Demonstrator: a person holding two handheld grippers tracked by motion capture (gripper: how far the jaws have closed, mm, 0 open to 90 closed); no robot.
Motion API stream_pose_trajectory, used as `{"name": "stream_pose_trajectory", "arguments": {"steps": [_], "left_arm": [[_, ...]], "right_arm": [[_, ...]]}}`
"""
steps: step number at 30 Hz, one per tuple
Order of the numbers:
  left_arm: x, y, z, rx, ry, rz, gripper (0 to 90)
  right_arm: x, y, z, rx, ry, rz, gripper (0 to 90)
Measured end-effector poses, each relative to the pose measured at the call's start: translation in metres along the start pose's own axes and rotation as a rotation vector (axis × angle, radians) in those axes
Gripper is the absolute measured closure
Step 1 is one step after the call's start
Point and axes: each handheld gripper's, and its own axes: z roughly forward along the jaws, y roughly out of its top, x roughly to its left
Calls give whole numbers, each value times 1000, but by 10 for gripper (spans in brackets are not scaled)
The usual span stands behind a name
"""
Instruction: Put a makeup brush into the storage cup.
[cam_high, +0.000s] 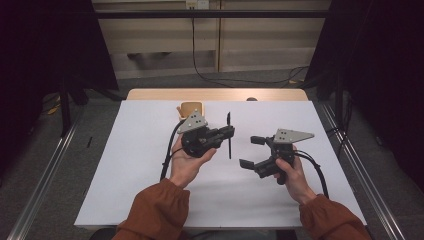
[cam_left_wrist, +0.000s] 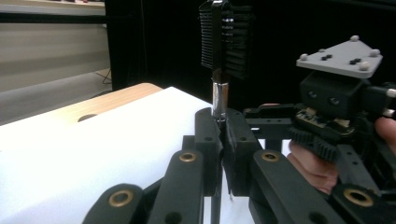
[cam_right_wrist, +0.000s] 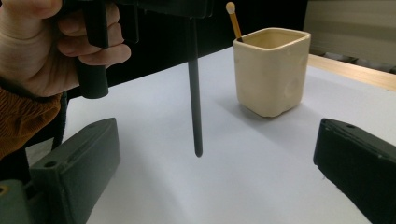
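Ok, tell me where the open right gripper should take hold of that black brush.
Probably the bare lower handle of the black brush, coming in level from the side. The left gripper clamps it near the metal collar, bristle head up, so the slim shaft hangs free above the table. The right gripper stands open beside it.

**No readable text**

No lettering, label, brand, number or sign can be read in any view. The brush (cam_left_wrist: 227, 37), the cup (cam_right_wrist: 271, 70), the desk (cam_high: 150, 165) and both tools carry no legible marks.
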Motion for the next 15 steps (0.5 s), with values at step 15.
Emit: {"name": "stream_pose_trajectory", "arguments": {"steps": [15], "left_arm": [[10,2,-12,4,33,0,858]], "right_arm": [[1,-5,-27,-32,-107,-27,8]]}}
